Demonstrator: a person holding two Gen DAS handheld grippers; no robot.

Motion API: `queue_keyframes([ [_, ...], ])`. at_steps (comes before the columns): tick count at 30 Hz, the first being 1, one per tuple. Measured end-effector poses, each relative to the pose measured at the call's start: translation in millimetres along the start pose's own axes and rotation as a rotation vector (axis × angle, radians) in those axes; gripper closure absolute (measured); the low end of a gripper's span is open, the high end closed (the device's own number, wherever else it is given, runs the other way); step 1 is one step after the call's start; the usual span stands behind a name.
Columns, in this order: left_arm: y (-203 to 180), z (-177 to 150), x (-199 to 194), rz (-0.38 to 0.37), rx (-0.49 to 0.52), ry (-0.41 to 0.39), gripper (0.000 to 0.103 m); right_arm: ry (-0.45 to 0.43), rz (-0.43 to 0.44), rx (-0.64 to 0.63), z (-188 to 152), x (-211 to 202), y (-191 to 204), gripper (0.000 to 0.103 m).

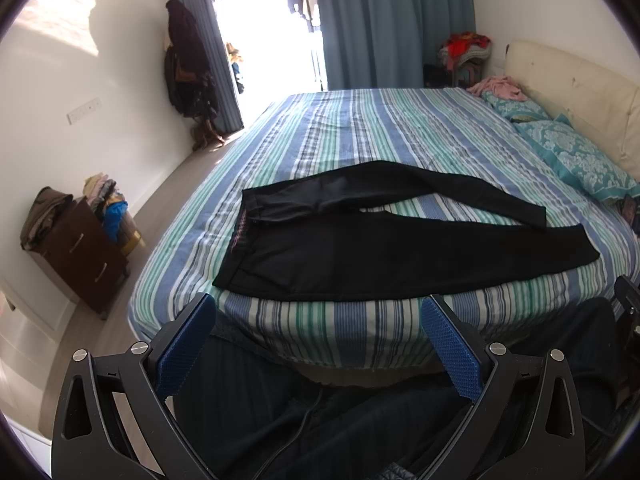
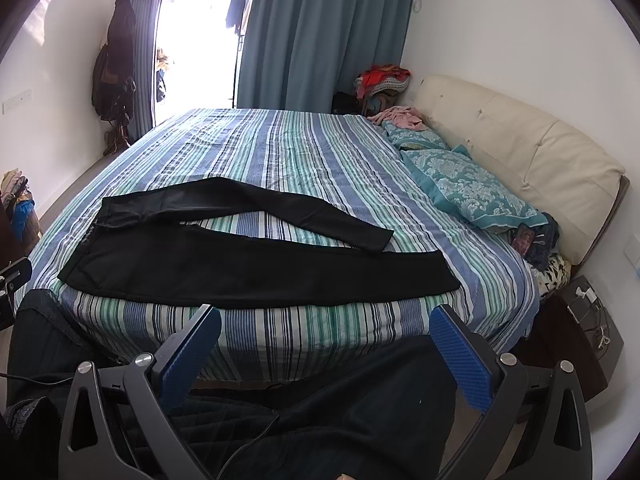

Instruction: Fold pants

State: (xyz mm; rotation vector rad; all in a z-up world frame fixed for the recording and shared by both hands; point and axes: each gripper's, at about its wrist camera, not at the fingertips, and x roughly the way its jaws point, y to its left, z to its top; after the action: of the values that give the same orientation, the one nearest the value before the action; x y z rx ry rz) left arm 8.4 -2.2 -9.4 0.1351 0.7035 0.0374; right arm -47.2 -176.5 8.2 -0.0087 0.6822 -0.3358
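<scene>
the black pants point(image 1: 304, 256) lie flat on the striped bed point(image 1: 360, 128) near its front edge, the two legs spread apart. the left claw point(image 1: 318, 312) and right claw point(image 2: 326, 320) are both wide apart, holding nothing, before the bed.

Dark wooden nightstand point(image 2: 576, 332): cut off by the lens rim.
Doorway view point(image 1: 272, 28): blown out by glare.
Small items on nightstand: too small to identify.

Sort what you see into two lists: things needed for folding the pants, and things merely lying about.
Needed: black pants, striped bed, left gripper, right gripper.

Lying about: teal pillows, pink garment, clothes pile, hanging coats, dresser.
</scene>
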Motion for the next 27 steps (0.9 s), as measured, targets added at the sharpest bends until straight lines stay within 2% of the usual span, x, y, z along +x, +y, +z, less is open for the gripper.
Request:
queue_keyframes([
  [23,-2,-3,0,-0.004,0.000,0.005,0.001,0.006,0.005,0.000,-2,3,0,0.000],
  [27,-11,5,5,-0.055,0.028,0.004,0.001,-0.002,0.022,0.000,0,3,-1,0.000],
])
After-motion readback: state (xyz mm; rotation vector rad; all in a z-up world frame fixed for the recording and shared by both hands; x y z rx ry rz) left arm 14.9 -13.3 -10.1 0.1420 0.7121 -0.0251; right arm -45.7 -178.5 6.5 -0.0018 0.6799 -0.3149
